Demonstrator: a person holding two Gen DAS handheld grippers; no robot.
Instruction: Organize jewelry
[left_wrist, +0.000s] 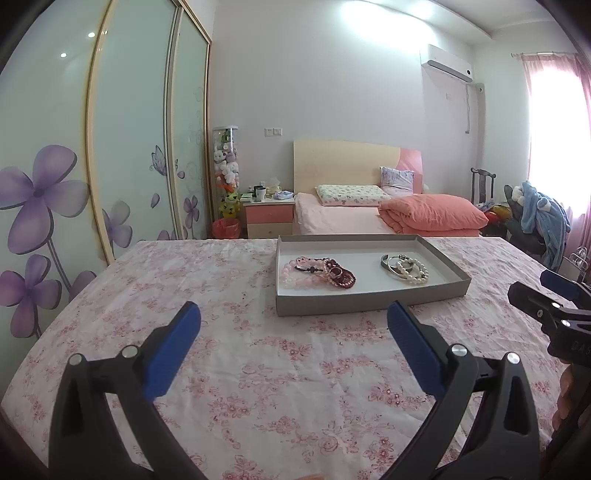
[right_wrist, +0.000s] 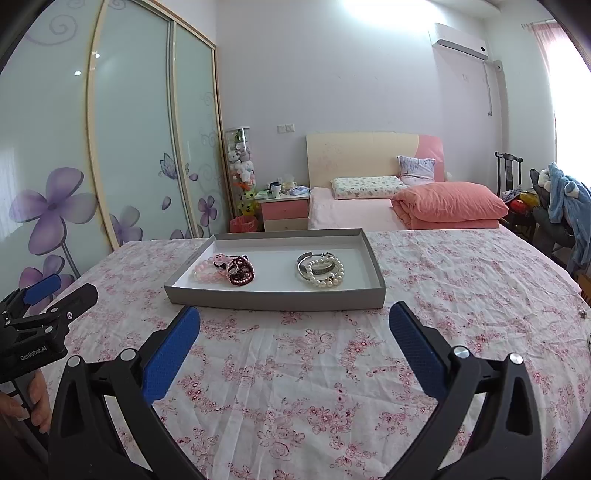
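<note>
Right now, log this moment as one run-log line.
left gripper open, empty | right gripper open, empty | tray on floral cloth | pink and dark red beads left | pearl and silver bangles right

One grey tray (right_wrist: 273, 300) sits on the bench, holding two heaps of jewelry: a pink-and-dark-red bead pile (right_wrist: 226, 270) and a pearl-and-silver pile (right_wrist: 322, 270) (individual bracelets too tangled to count). Two claws, left (left_wrist: 293, 321) and right (right_wrist: 294, 320).

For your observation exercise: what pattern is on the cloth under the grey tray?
Pink flowers on white cloth, clearest in the right wrist view, under the tray.
</note>
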